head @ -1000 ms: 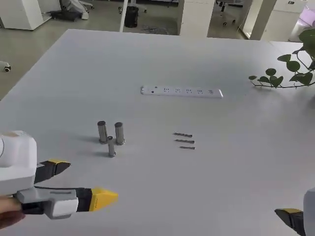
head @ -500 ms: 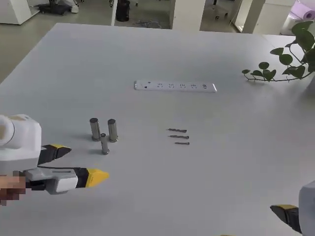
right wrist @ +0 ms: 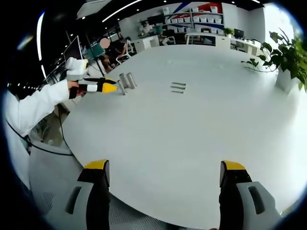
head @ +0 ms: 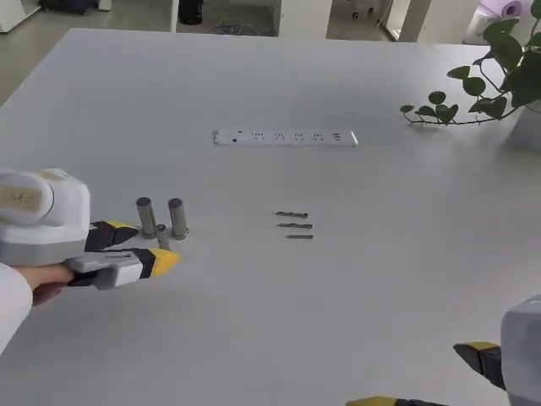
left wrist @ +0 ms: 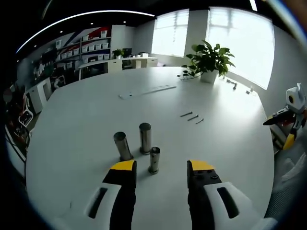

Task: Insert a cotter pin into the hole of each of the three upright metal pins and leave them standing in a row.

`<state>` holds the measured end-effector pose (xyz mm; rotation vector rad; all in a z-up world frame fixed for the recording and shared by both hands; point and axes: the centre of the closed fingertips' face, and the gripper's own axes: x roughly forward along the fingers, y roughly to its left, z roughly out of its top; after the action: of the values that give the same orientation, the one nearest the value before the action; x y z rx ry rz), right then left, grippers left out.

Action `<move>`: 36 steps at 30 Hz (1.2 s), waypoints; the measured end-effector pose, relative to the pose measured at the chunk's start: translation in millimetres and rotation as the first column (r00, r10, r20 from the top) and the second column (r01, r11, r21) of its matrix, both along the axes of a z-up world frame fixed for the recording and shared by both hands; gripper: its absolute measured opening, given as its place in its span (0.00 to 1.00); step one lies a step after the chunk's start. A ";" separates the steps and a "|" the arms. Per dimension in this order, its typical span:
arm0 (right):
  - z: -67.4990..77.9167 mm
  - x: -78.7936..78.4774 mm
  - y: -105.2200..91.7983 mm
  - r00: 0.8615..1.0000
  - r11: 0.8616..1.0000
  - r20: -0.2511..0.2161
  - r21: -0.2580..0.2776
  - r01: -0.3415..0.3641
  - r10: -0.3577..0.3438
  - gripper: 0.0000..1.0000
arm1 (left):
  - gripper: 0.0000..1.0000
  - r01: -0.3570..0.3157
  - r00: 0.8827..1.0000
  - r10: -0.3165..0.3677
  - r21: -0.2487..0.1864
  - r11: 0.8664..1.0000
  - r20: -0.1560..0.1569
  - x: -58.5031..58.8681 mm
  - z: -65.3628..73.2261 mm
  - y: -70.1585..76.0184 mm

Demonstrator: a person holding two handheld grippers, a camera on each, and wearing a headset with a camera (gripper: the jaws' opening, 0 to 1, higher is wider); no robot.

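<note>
Left yellow-tipped gripper (left wrist: 160, 168): jaws spread (short grey metal pin (left wrist: 154, 159) just ahead).
Right yellow-tipped gripper (right wrist: 165, 171): jaws wide apart.
Three dark cotter pins (head: 293, 225): lying parallel.

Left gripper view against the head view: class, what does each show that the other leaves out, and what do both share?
The left gripper view adds the bright windows and the wall shelves around the room. The head view adds the hand holding the left gripper, seen from outside with its white body. Both share the three upright metal pins, the three cotter pins lying flat, the power strip and the plant.
</note>
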<state>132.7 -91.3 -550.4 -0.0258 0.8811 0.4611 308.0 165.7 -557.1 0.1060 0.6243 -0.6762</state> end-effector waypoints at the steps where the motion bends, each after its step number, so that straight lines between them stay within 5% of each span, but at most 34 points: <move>1: 0.1 0.0 -0.1 1.000 1.000 0.000 0.000 0.001 -0.001 0.94 | 0.40 -0.004 1.000 0.004 0.001 1.000 -0.001 1.9 -1.5 -0.3; 8: -1.1 -1.3 -1.6 1.000 1.000 -0.008 -0.002 0.007 -0.007 0.93 | 0.34 -0.052 0.998 0.052 -0.003 0.999 -0.032 11.8 -14.3 2.2; 16: -5.2 -2.8 -3.9 0.999 1.000 -0.020 0.004 0.025 -0.025 0.93 | 0.15 -0.044 0.999 0.044 -0.021 0.999 0.003 19.7 -9.5 -2.9; 29: -6.3 -3.3 -3.3 0.999 1.000 -0.026 0.012 0.029 -0.029 0.92 | 0.08 -0.010 1.000 0.010 0.019 1.000 0.012 19.2 -15.5 -4.8; 36: -4.9 -2.3 -2.8 0.999 1.000 -0.022 0.015 0.026 -0.025 0.92 | 0.07 -0.025 1.000 0.025 -0.001 1.000 -0.006 20.5 -14.8 -3.8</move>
<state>130.4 -94.1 -555.3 0.0049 0.8982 0.4450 328.5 162.0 -571.9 0.0951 0.6303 -0.6532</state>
